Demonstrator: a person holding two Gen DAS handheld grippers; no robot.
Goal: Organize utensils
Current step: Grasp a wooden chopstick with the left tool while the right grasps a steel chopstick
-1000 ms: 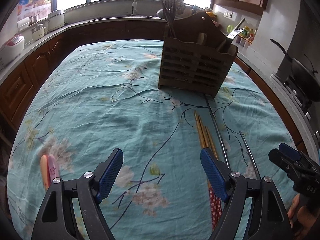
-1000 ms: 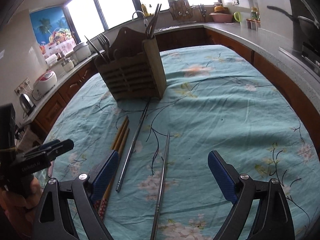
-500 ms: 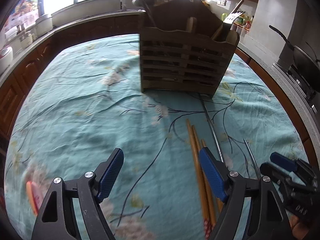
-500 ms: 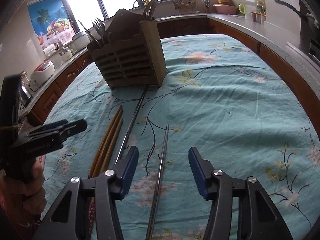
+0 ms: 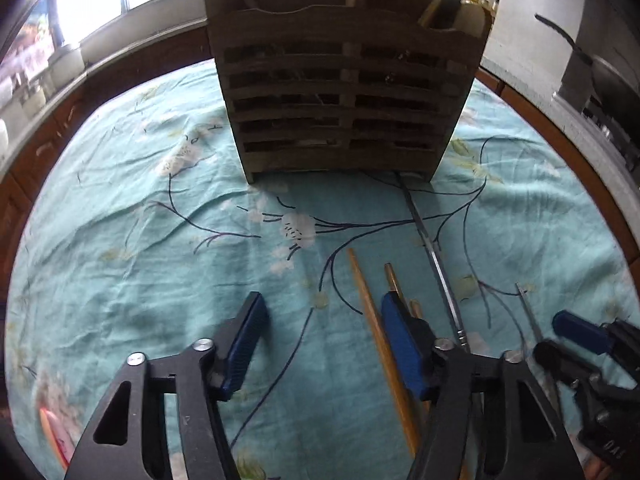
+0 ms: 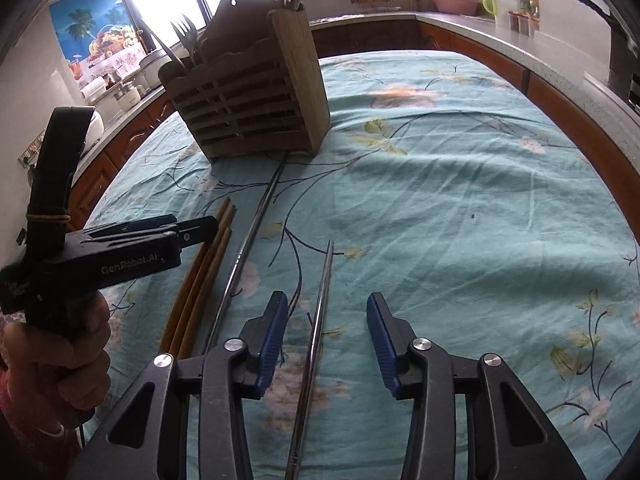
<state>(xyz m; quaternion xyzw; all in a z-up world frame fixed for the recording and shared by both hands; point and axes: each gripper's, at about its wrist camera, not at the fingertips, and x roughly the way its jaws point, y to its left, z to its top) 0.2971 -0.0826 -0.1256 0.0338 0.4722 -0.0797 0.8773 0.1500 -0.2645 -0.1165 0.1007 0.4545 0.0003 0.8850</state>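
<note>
A slatted wooden caddy (image 5: pixel 344 100) (image 6: pixel 256 108) stands on the teal floral cloth and holds forks and other utensils. In front of it lie three wooden chopsticks (image 6: pixel 212 256) and two metal chopsticks. My left gripper (image 5: pixel 324 340) hovers over the wooden ones with its jaws closing. One wooden chopstick (image 5: pixel 376 336) runs between the pads, close to the right one and not pinched. My right gripper (image 6: pixel 328 336) is also closing, astride the shorter metal chopstick (image 6: pixel 320 312), with its pads clear of it. The longer metal chopstick (image 6: pixel 252 236) lies between the two groups and reaches the caddy's foot.
A pink and orange item (image 5: pixel 52 432) lies at the cloth's near left. A hand (image 6: pixel 60 352) holds the left gripper's handle. Wooden cabinets and a counter ring the table. A dark pan (image 5: pixel 600 68) sits at the right and small appliances (image 6: pixel 128 88) at the left.
The left gripper moved forward and down toward the caddy and the wooden chopsticks, its jaws narrowing. The right gripper sank a little and its jaws narrowed around the metal chopstick.
</note>
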